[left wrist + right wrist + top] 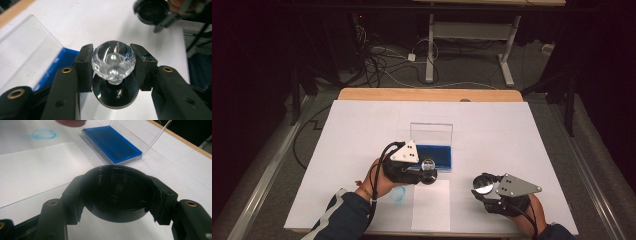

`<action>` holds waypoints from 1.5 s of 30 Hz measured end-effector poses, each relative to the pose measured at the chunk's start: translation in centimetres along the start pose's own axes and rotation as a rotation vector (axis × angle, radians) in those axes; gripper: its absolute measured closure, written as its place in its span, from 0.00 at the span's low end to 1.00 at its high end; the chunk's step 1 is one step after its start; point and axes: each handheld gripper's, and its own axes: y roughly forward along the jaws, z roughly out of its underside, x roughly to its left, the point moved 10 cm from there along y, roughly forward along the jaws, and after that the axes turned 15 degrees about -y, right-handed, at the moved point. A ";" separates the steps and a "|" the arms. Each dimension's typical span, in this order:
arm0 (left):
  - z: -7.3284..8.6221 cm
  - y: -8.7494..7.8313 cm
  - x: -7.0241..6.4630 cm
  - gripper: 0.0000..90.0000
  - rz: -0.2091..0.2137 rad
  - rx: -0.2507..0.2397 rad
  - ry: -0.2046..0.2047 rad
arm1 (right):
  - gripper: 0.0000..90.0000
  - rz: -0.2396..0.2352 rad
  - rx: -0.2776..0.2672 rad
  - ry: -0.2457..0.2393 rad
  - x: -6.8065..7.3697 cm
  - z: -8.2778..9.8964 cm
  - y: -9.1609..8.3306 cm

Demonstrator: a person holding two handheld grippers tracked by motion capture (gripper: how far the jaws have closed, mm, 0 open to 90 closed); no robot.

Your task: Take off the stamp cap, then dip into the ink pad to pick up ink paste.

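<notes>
The left claw (428,172) is clamped on a stamp with a clear faceted knob (113,60) and a round black base (115,96). In the left gripper view, the jaw pads press on both sides of the knob, and the black base sits just below them. In the high view, the claw holds the stamp at the near edge of the ink pad case (434,155), at its front rim.

The ink pad case lies open: the blue pad (112,145) faces up and the clear lid (431,134) stands upright on the far side of the left claw. A faint blue ring mark (398,194) shows on the white bench cover (362,130), just beside the left hand (379,182). A white sheet of paper (431,205) lies near the left claw, between the two hands.

The right claw (484,185) is clamped on a round black cap (117,193). In the right gripper view, the jaws grip the cap's rim at both sides, with its hollow side facing the camera. In the high view, the cap shows a light, reflective round face. The right claw is well apart from the ink pad case, which lies ahead of it and to its left. The right hand (517,205) holds the claw near the front edge of the bench (427,94).
</notes>
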 end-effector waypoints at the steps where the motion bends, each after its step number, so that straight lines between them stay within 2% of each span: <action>1: -0.3 0.1 0.3 0.60 -0.001 -0.004 -0.002 | 0.43 -0.002 0.000 0.001 0.0 0.0 0.0; 7: -1.6 1.3 2.4 0.60 -0.020 -0.009 -0.044 | 0.43 -0.012 -0.001 -0.002 0.3 0.0 0.2; 10: -1.6 2.2 3.5 0.60 -0.041 0.007 -0.058 | 0.43 -0.021 0.004 -0.008 0.5 0.1 0.3; 12: -1.6 2.7 4.1 0.60 -0.033 0.008 -0.083 | 0.43 -0.020 0.003 -0.005 0.3 0.1 0.3; 14: -1.4 3.2 4.7 0.60 -0.054 0.017 -0.087 | 0.43 -0.016 -0.004 -0.006 0.2 -0.1 0.3; 16: -1.3 3.5 5.0 0.60 -0.046 0.014 -0.106 | 0.43 -0.021 -0.003 -0.009 0.3 0.0 0.4; 19: -1.2 3.9 5.6 0.60 -0.064 0.020 -0.114 | 0.43 -0.023 0.002 -0.006 0.4 0.1 0.3; 26: -0.7 4.9 6.6 0.60 -0.099 0.035 -0.124 | 0.43 -0.022 -0.004 -0.010 0.4 0.0 0.2; 29: -0.8 5.3 7.0 0.60 -0.137 0.032 -0.107 | 0.43 -0.023 0.001 -0.021 0.5 0.1 0.2; 30: -0.8 5.4 7.0 0.60 -0.131 0.029 -0.109 | 0.43 -0.023 0.002 -0.022 0.5 0.1 0.2; 38: -0.3 6.3 7.8 0.60 -0.161 0.044 -0.115 | 0.43 -0.027 0.002 -0.022 0.6 0.1 0.1; 40: -0.3 6.6 7.9 0.60 -0.146 0.035 -0.123 | 0.43 -0.029 0.001 -0.024 0.6 0.1 0.1; 45: -0.3 6.6 8.0 0.60 -0.147 0.029 -0.125 | 0.43 -0.036 0.002 -0.026 0.7 0.1 0.1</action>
